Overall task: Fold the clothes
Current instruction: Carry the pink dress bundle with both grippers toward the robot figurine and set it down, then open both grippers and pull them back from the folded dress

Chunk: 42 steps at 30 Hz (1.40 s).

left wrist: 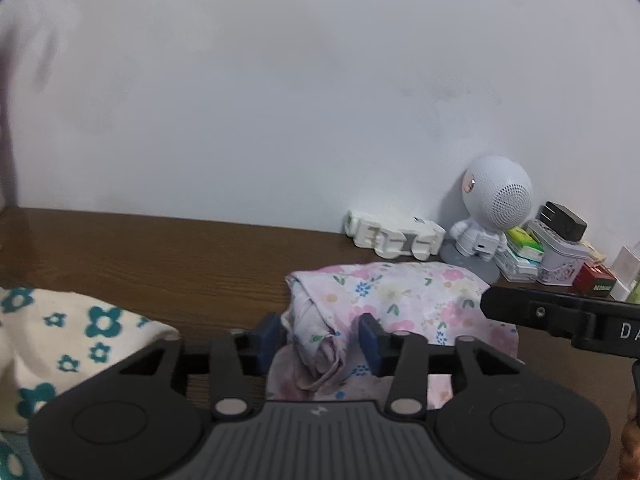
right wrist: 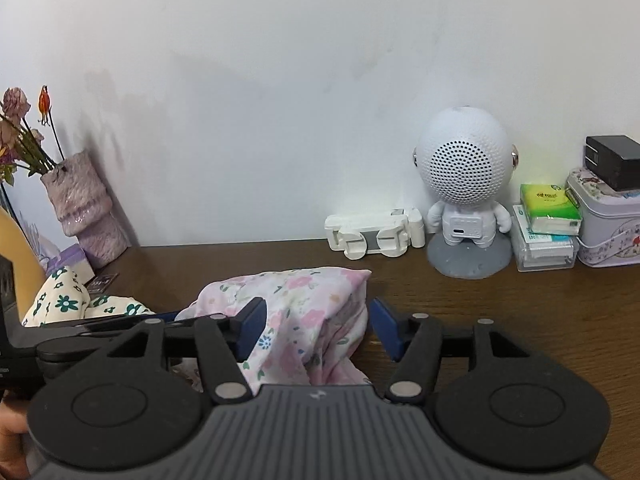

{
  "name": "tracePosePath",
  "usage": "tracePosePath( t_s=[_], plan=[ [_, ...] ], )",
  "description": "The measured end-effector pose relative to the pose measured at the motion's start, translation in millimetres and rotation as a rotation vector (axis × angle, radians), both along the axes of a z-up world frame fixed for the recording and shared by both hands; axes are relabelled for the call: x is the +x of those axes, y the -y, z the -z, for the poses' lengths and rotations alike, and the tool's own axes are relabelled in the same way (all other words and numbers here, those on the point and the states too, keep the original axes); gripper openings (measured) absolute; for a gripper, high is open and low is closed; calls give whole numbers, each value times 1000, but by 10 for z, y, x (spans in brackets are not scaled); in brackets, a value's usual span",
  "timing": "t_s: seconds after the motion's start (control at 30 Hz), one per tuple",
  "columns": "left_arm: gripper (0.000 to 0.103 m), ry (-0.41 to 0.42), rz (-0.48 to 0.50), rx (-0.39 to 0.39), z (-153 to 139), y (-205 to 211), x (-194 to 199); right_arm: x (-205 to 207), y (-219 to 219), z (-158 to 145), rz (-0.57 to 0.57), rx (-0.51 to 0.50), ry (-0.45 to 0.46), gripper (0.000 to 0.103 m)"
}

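A pink floral garment [left wrist: 400, 296] lies bundled in folds on the brown wooden table [left wrist: 160, 256]. My left gripper [left wrist: 320, 334] stands open at the bundle's near left end, and a bunched fold sits between its blue pads [left wrist: 370, 338]. My right gripper [right wrist: 318, 326] is open too and straddles the right end of the same garment [right wrist: 304, 300]. Its right pad [right wrist: 384, 328] is just clear of the cloth. Each gripper shows in the other's view: the right one as a black finger [left wrist: 560, 314], the left one as a black arm [right wrist: 80, 330].
A cream cloth with teal flowers [left wrist: 60, 332] lies heaped to the left. Along the white wall stand a white phone holder [right wrist: 374, 236], an astronaut-shaped speaker [right wrist: 466, 184], tissue packs [right wrist: 548, 204], a tin [right wrist: 612, 232] and a purple vase of dried flowers [right wrist: 84, 208].
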State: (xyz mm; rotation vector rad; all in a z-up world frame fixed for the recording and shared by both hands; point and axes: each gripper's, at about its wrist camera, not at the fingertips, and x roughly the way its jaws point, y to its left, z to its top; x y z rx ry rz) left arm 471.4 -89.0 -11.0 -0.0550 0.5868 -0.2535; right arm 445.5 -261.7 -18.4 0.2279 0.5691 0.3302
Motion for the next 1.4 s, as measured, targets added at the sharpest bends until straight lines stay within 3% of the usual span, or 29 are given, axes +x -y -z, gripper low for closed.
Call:
tracePosePath(
  t_s=[0.03,0.1,0.17,0.27,0.33,0.47,0.73,1.4],
  plan=[
    [57,11,-6,13,-12,-2,-26,0,6,6,0,0,-5,60],
    [77,36,-22,44,-33,-1,-89,-18,2,18,0,-1,-10,61],
    [87,71,-51,89,-47,17,-192,-49,-6,26,-1,-2,-11,68],
    [92,127,-89,158,-67,37,-385,-137,-25,0,-6,10,4,82],
    [94,156,-113,192,-77,48,-527,-223,-60,-43,-13,11,26,84],
    [102,192,-145,199,-66,13,-850,-465,-163,-119,-30,-12,74,103],
    [103,174,-147,152,-51,-182,-1468,-1046,-247,-157,-24,-45,119,103],
    [103,96,-100,97,-3,-462,-3054,-2619,-357,-22,-26,-139,51,103]
  ],
)
